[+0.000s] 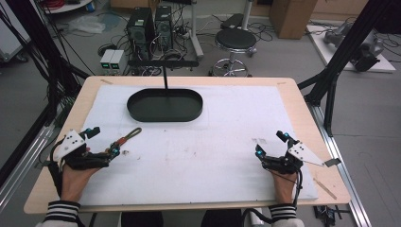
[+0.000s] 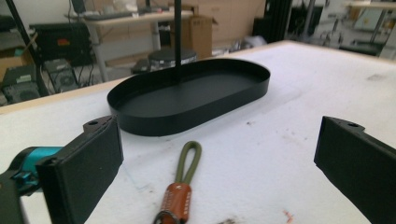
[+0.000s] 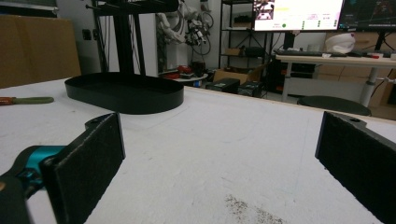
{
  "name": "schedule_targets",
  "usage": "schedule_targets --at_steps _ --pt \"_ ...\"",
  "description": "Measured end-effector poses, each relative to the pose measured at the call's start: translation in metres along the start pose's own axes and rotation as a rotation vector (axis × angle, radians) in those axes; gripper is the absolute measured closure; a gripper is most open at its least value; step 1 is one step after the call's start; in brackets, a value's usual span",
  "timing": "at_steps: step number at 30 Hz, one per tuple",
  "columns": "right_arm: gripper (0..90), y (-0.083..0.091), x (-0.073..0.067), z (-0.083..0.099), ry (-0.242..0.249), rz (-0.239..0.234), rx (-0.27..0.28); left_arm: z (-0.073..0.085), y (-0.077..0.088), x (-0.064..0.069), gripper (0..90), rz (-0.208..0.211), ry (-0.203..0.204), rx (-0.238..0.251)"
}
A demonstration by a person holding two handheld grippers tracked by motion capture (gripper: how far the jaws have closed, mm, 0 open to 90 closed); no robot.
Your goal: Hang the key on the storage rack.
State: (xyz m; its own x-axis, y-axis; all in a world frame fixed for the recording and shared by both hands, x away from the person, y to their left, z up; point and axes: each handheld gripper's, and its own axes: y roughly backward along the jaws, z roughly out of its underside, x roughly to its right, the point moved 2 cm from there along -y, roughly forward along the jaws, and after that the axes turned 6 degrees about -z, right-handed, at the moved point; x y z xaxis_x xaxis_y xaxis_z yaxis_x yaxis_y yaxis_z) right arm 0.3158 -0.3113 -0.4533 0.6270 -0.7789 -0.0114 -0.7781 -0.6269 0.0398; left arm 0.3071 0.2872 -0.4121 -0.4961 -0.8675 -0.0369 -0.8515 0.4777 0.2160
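A: Where is the key strap [image 2: 183, 186] relative to your left gripper [image 1: 99, 141]?

B: Straight ahead between its jaws, which stand wide apart, flat on the white mat [image 1: 213, 142], short of the black tray [image 2: 196, 95].

A: Handling?

B: I judge it light and limp at the olive loop. I'd pinch the stiffer brown leather wrap. My right gripper [image 1: 271, 144] is spread too, holding nothing.

Grey floor [image 1: 28, 94], black stool [image 1: 235, 40], computer towers [image 1: 150, 23]

— What's that strap thing?
— A key strap [image 1: 128, 136]: olive cord loop, brown leather wrap, metal end.
— Where does it lie?
— Flat on the bench, near its left edge, loop pointing toward the far edge.
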Motion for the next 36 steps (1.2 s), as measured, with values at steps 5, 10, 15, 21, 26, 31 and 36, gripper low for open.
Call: schedule_targets --at_steps 5,10,15,21,26,31,36 --pt "0.4 0.000 0.000 0.000 -0.003 0.000 0.001 -0.013 -0.005 -0.010 1.7 -0.002 -0.022 -0.066" --pt "0.4 0.000 0.000 0.000 -0.003 -0.001 0.003 -0.026 -0.015 -0.018 1.7 0.041 -0.039 -0.173" --pt "0.4 0.000 0.000 0.000 -0.003 0.001 0.002 -0.035 -0.027 -0.025 1.7 0.051 -0.093 -0.275" --pt "0.4 0.000 0.000 0.000 -0.003 0.001 0.002 -0.045 -0.042 -0.031 1.7 0.073 -0.159 -0.396" --pt "0.4 0.000 0.000 0.000 0.000 0.001 0.003 -0.048 -0.054 -0.030 1.7 0.106 -0.203 -0.490" --pt "0.4 0.000 0.000 0.000 0.001 0.001 0.010 -0.048 -0.066 -0.030 1.7 0.119 -0.233 -0.586" --pt "0.4 0.000 0.000 0.000 0.003 0.002 0.011 -0.042 -0.076 -0.029 4.9 0.127 -0.248 -0.659"
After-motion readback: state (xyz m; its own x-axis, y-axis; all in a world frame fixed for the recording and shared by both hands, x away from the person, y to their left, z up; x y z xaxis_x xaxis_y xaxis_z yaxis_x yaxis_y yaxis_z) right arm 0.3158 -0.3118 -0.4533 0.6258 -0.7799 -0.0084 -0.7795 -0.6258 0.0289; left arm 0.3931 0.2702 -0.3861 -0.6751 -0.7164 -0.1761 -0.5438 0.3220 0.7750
